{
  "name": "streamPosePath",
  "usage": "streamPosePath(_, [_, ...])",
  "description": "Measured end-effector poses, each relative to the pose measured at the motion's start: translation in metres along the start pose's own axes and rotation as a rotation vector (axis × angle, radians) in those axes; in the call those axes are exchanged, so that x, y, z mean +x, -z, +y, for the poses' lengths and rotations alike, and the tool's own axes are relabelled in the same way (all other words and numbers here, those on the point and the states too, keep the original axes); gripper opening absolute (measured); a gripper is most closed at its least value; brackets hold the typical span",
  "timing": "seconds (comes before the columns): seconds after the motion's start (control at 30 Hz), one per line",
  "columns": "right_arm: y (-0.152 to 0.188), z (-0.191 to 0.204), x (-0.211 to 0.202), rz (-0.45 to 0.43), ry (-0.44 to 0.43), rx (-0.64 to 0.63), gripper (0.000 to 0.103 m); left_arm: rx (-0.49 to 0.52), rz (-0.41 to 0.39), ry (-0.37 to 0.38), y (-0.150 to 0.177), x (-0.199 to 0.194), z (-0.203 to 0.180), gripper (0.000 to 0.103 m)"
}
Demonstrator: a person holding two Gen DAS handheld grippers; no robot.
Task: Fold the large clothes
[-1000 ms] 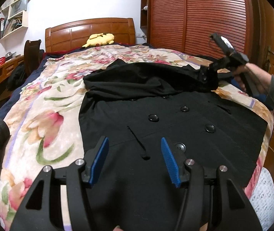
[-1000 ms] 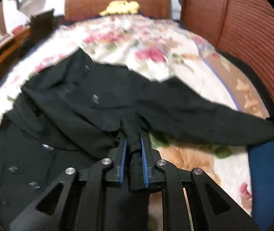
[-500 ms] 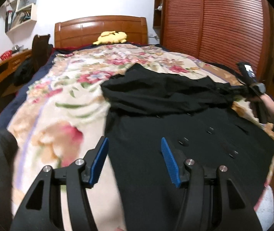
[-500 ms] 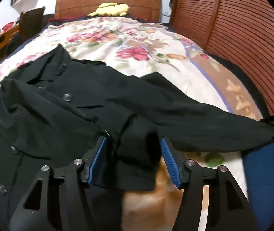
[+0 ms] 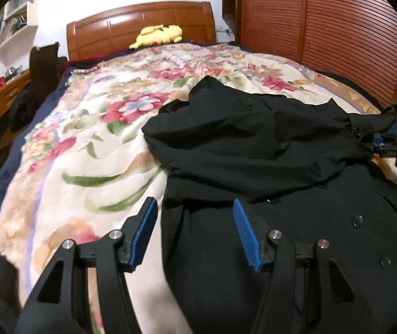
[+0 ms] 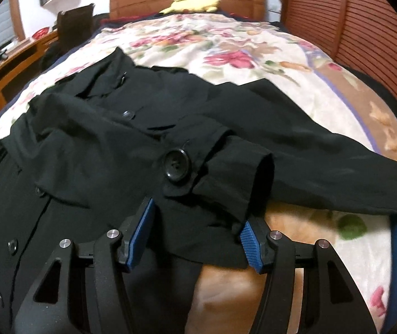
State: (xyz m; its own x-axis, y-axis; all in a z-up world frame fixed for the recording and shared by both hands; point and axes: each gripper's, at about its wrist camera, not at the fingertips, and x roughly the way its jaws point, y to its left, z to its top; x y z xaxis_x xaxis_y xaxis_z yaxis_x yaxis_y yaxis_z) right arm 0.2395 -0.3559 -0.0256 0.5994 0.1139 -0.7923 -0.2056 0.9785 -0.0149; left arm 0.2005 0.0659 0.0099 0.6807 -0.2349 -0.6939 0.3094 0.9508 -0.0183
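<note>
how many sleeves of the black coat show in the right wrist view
2: one sleeve folded across the coat's front, its buttoned cuff lying between the open right gripper fingers; the other sleeve stretched rightward over the floral blanket.

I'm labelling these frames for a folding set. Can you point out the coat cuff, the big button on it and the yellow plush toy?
coat cuff point(image 6: 243, 172): right wrist view, open end.
big button point(image 6: 175, 165): right wrist view, centre.
yellow plush toy point(image 5: 158, 34): left wrist view, body.
</note>
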Motion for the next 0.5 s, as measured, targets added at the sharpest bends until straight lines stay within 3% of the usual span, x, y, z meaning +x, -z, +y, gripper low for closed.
streamPosePath(0.2, [0.005, -0.004, 0.006, 0.013, -0.035, -0.016, 0.059, 0.010, 0.070, -0.016, -0.014, 0.049, 0.004, 0.056])
streamPosePath(0.27, [0.006, -0.004, 0.007, 0.015, -0.038, -0.028, 0.055, 0.006, 0.097, -0.019, -0.015, 0.063, 0.007, 0.056])
streamPosePath(0.43, [0.008, 0.000, 0.000, -0.002, -0.076, -0.072, 0.016, -0.003, 0.159, -0.036, -0.013, 0.092, 0.015, 0.055])
streamPosePath(0.5, [0.008, 0.006, -0.006, -0.011, -0.084, -0.090, 0.011, -0.003, 0.159, -0.037, -0.014, 0.097, 0.016, 0.044])
